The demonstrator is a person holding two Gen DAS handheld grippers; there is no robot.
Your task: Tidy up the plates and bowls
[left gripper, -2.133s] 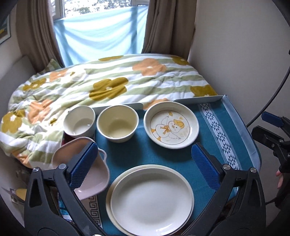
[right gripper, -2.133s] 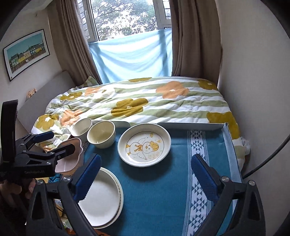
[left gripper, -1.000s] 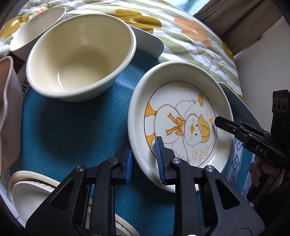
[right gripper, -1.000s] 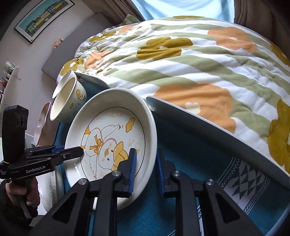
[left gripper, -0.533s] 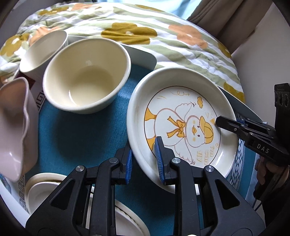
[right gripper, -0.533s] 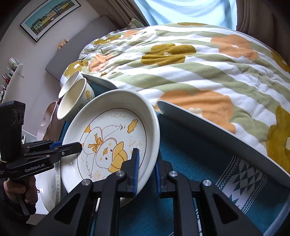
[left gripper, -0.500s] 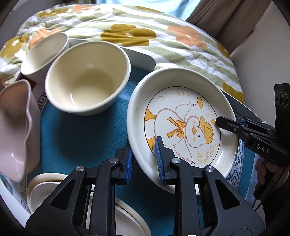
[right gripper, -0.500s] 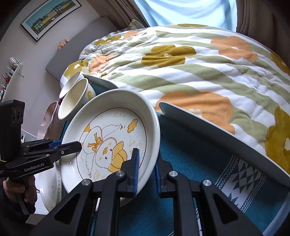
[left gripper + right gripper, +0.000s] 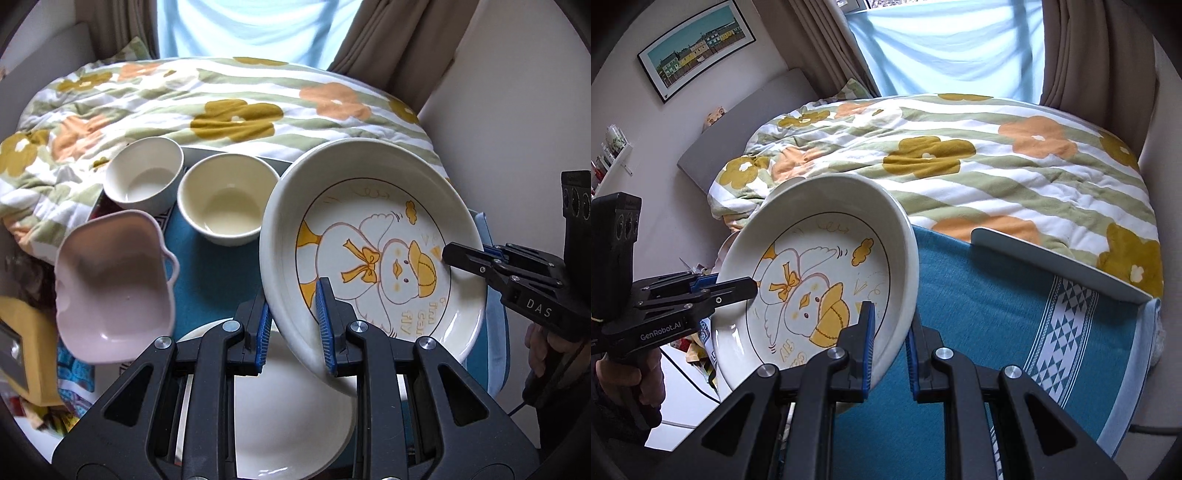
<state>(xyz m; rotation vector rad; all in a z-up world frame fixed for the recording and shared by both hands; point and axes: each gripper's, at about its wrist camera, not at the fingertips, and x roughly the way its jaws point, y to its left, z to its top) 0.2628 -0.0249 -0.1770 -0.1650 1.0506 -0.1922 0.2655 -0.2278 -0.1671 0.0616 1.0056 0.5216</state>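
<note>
I see the flowered quilt (image 9: pixel 207 103) far off. My left gripper (image 9: pixel 291 325) and right gripper (image 9: pixel 890 339) both clamp the duck plate (image 9: pixel 373 254), tilted above the white plates (image 9: pixel 288 413), partly hidden. Grippers read "DAS", "GenRobot.AI".

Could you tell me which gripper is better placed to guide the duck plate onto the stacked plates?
Left. Both grippers clamp the duck plate, but the left gripper holds the rim directly above the plain stacked plates; the right gripper grips the far rim.
</note>
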